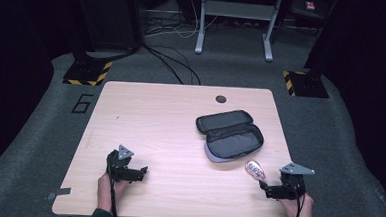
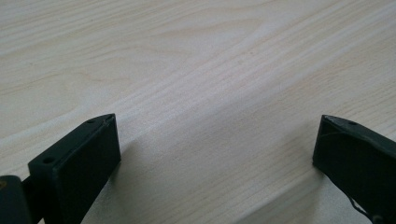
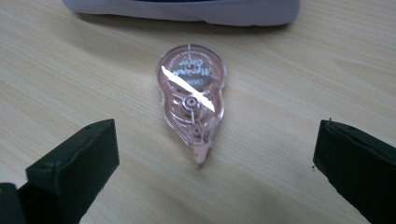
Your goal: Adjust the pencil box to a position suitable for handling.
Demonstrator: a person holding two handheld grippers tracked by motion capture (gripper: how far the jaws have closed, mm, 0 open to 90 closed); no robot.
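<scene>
Tape dispenser [image 3: 190,100] just ahead of open right gripper [image 3: 215,154]

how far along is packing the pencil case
Barely begun. Done: the pencil case lies unzipped and open. In hand: nothing; the right claw is open, lined up on the correction tape, not touching. The left claw is open over bare table. Left: grasping, loading, closing.

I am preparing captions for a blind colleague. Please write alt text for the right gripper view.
A clear pink correction tape dispenser lies flat on the light wooden table, its tip pointing toward the camera, in front of the open right gripper, whose two black jaws stand wide apart. The pale edge of a pencil case runs along the top.
</scene>
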